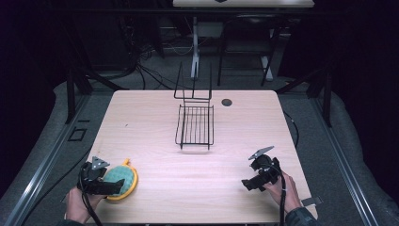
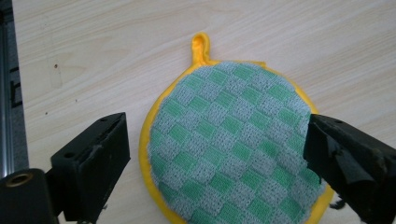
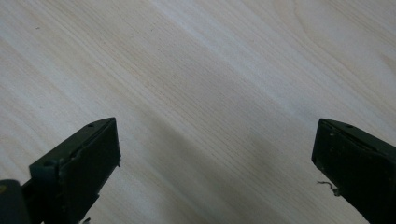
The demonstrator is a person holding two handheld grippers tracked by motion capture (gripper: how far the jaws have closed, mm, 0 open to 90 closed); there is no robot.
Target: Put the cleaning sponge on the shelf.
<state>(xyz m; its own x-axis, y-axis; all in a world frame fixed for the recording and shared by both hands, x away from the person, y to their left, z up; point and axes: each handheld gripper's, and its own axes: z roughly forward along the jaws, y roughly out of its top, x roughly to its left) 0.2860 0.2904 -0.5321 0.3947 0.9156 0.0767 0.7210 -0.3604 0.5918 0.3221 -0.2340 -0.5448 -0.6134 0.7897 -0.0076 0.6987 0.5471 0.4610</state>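
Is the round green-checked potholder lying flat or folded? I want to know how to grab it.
Flat and spread: the round green-checked potholder with yellow rim shows its whole face on the wooden table, hanging loop pointing away.

My worktop is pale wood with rounded corners, brightly lit while the room around it stays dark. Grey floor borders its side edges. Beyond its far edge stands a second table above tangled cables.
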